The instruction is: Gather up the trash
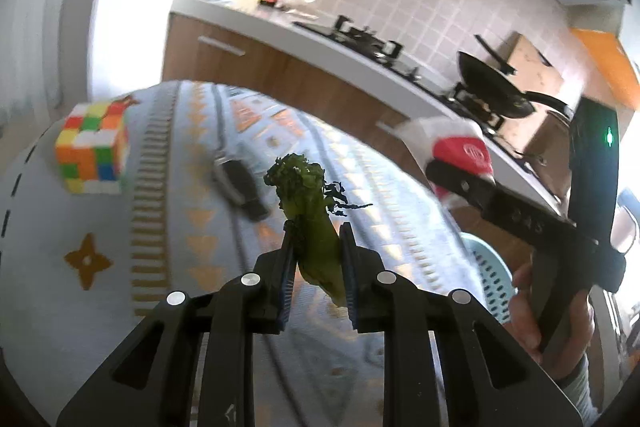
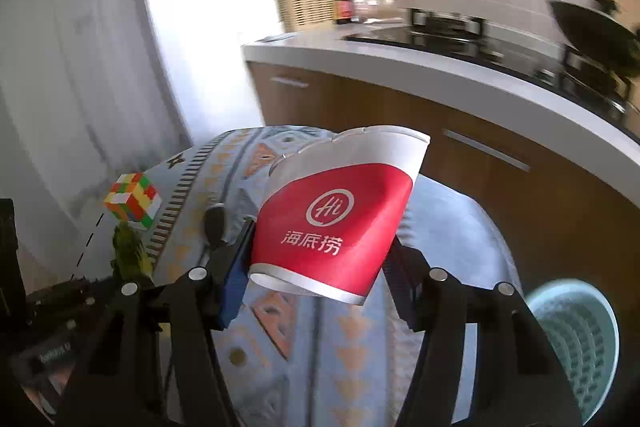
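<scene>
Above the table, left gripper (image 1: 316, 247) clenches an upright vegetable scrap (image 1: 310, 203); right gripper (image 2: 320, 259) grasps a paper cup (image 2: 340, 211), rim tilted up-right

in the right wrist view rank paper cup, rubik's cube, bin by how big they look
1. paper cup, close to the camera, so that may exaggerate it
2. bin, partly cut off by the frame edge
3. rubik's cube

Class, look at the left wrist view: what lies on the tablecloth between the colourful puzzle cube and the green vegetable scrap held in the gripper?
A dark, elongated object, too blurred to identify, lies on the tablecloth between the cube and the vegetable scrap.
</scene>
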Action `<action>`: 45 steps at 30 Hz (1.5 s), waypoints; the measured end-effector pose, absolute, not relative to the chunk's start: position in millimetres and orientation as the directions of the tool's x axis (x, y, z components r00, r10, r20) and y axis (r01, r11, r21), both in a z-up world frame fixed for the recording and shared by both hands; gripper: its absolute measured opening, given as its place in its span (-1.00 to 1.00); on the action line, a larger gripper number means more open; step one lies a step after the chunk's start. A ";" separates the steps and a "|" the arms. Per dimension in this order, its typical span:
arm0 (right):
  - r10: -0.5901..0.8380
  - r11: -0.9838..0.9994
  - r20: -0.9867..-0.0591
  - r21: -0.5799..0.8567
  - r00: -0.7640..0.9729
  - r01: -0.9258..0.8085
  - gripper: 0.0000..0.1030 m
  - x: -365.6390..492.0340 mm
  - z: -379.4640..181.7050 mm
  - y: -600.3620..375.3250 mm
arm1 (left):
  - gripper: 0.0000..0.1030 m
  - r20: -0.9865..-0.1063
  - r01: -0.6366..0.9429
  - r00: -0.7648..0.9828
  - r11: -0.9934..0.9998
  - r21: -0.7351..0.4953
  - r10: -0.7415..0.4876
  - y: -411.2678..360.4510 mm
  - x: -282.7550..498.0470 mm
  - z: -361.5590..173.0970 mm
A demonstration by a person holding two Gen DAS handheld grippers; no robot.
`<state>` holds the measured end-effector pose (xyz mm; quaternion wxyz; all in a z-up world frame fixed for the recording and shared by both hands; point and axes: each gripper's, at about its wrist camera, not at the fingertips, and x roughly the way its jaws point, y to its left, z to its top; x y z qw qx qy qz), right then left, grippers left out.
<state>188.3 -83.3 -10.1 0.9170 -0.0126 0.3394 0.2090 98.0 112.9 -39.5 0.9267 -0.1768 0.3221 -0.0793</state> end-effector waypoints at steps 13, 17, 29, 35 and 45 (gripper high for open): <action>0.162 0.986 -0.623 0.136 0.765 -0.098 0.10 143.0 -7.2 -250.6 | -0.62 -0.563 0.280 0.707 0.901 -0.332 -0.427 -14.0 116.8 -12.5; 0.110 0.988 -0.643 0.151 0.758 -0.016 0.10 129.6 -17.7 -294.5 | -0.62 -0.577 0.351 0.664 0.880 -0.320 -0.475 -60.8 126.5 -12.2; -0.007 0.987 -0.701 0.109 0.713 0.117 0.11 101.1 -59.1 -363.7 | -0.62 -0.666 0.459 0.520 0.832 -0.311 -0.535 -166.1 150.0 -51.5; -0.023 0.982 -0.756 0.106 0.654 0.158 0.12 101.7 -84.7 -381.4 | -0.62 -0.712 0.489 0.459 0.820 -0.297 -0.532 -198.3 154.8 -77.1; -0.035 0.974 -0.793 0.110 0.608 0.199 0.32 107.9 -104.2 -390.9 | 0.18 -0.727 0.488 0.476 0.836 -0.249 -0.494 -209.3 156.8 -89.8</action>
